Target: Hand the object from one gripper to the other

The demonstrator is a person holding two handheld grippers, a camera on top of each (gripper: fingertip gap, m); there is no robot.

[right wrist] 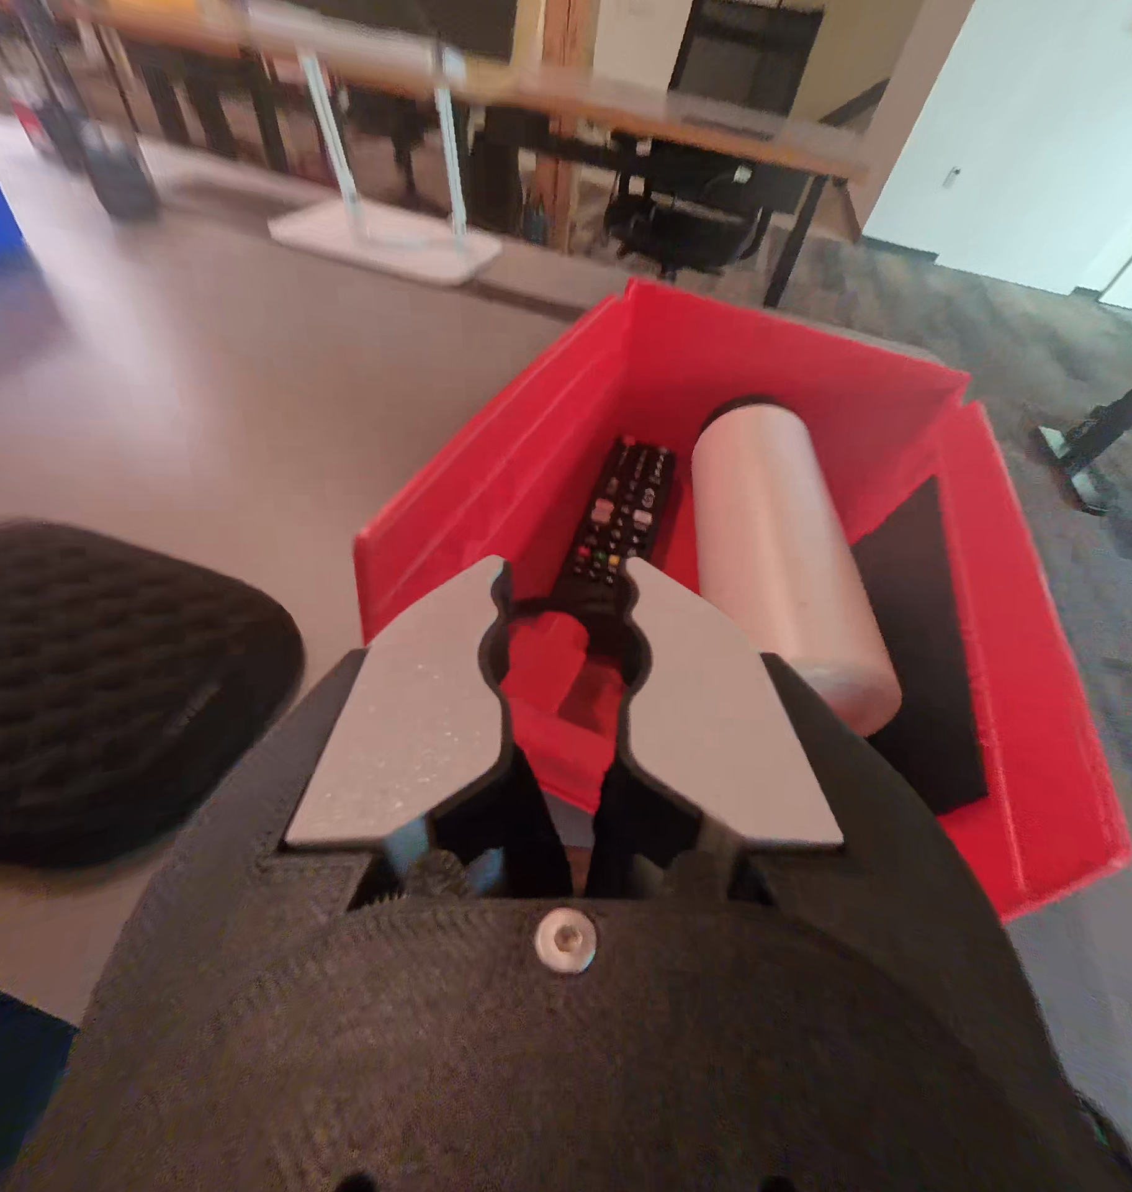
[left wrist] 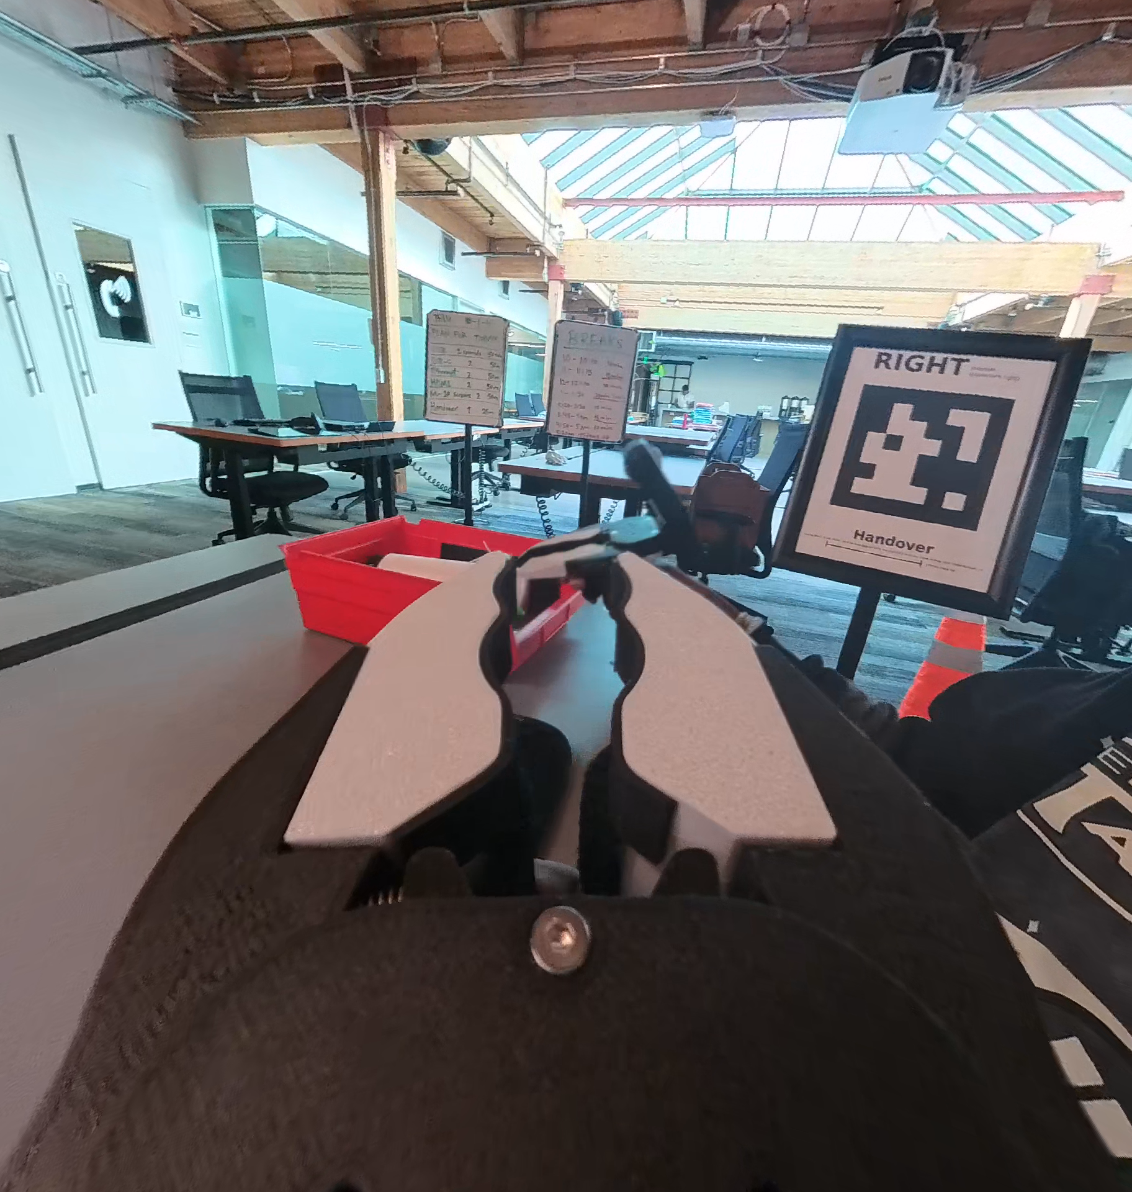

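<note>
A black remote (right wrist: 621, 509) lies lengthwise in a red bin (right wrist: 486, 464), next to a pale pink cylinder (right wrist: 782, 548). My right gripper (right wrist: 566, 574) is open and reaches down into the bin. The remote's near end sits between its fingertips, close to the right finger; I cannot tell if they touch. My left gripper (left wrist: 560, 571) is open and empty. It hovers over the grey table (left wrist: 131, 709) and points at the red bin (left wrist: 357, 580). Part of the right gripper (left wrist: 621, 532) shows just beyond its tips.
A flat black item (right wrist: 905, 613) leans inside the bin's right side. A black woven pad (right wrist: 99, 677) lies on the table left of the bin. A framed marker sign on a stand (left wrist: 924, 464) and an orange cone (left wrist: 944, 664) stand beyond the table's right edge. My right fingertips sit around 40 cm from my left ones. To reach the pale pink cylinder (right wrist: 782, 548) in a straight line is about 11 cm for my right fingers, about 50 cm for my left.
</note>
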